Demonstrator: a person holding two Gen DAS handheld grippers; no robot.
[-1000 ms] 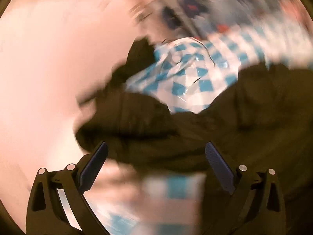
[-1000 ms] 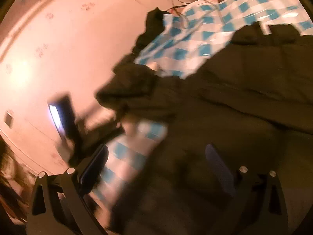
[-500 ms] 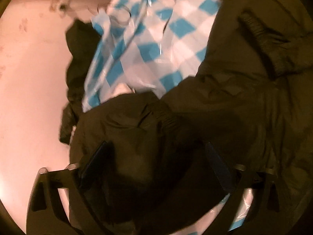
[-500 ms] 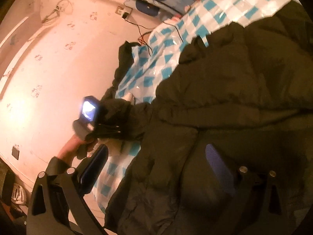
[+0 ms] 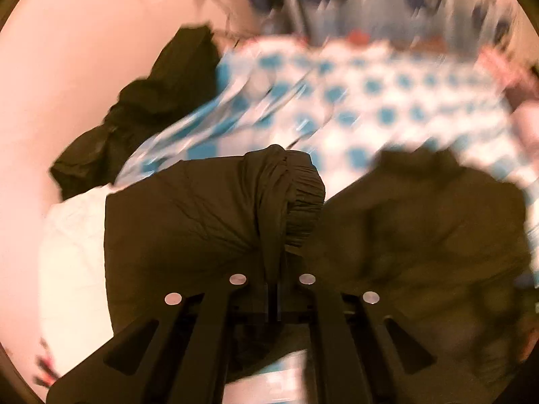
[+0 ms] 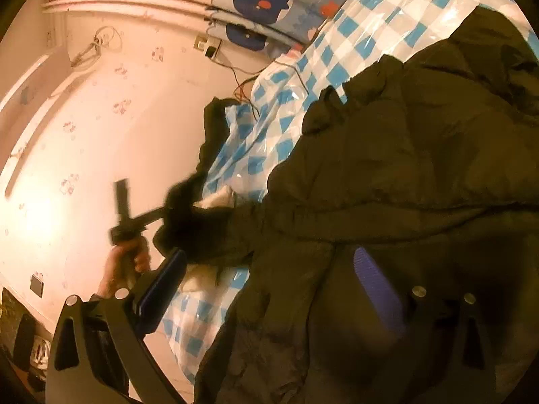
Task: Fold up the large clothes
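Note:
A large dark olive padded jacket (image 6: 404, 175) lies on a blue-and-white checked plastic sheet (image 6: 380, 33). In the left wrist view my left gripper (image 5: 274, 276) is shut on the jacket's sleeve (image 5: 209, 215), near its ribbed cuff (image 5: 299, 202), and holds it lifted. The jacket's body (image 5: 421, 235) is blurred to the right. In the right wrist view my right gripper (image 6: 269, 289) is open and empty over the jacket's lower part. The left gripper (image 6: 134, 222) and the hand holding it show there at the left, with the sleeve (image 6: 202, 232) stretched out from it.
A second dark garment (image 5: 148, 111) hangs off the sheet's left edge beside the pink wall (image 6: 101, 134). A white cloth (image 5: 74, 235) lies under the sleeve. A wall socket with cables (image 6: 210, 48) and a cartoon-patterned fabric (image 6: 259, 0) are at the far end.
My left gripper was open over the sleeve and has shut on it and lifted it. My right gripper stayed open and shifted slightly over the jacket.

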